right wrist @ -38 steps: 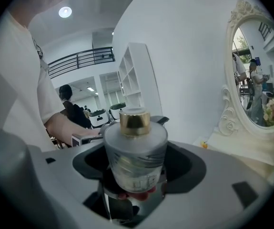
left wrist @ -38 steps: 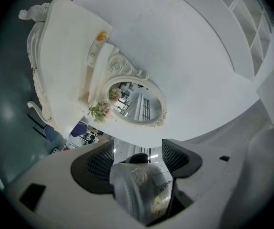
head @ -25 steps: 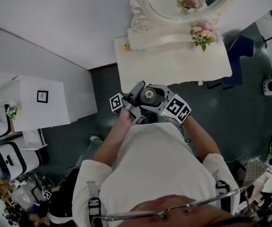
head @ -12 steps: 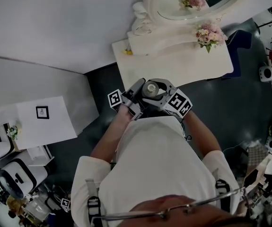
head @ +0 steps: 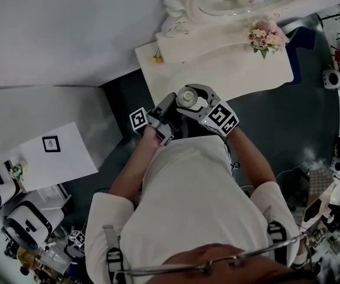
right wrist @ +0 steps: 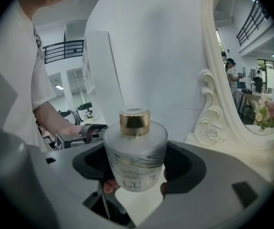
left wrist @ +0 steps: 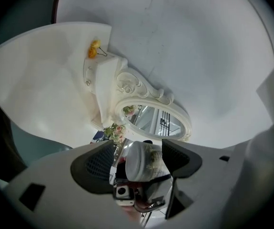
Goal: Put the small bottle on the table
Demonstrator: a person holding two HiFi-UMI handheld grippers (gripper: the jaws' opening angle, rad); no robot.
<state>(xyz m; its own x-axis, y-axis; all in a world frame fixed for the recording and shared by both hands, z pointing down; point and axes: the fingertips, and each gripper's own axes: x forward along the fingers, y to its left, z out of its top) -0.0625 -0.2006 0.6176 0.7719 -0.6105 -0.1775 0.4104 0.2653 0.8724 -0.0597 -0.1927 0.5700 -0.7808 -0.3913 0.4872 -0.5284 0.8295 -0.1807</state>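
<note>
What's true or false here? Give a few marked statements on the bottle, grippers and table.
1. The right gripper holds the bottle. True.
2. The bottle stands on the table. False: it is held upright in the right gripper, off the table.
3. The bottle's cap is black. False: it is gold.
4. The mirror at the back of the table is oval. True.
5. There are no flowers on the table. False: pink flowers stand by the mirror.
</note>
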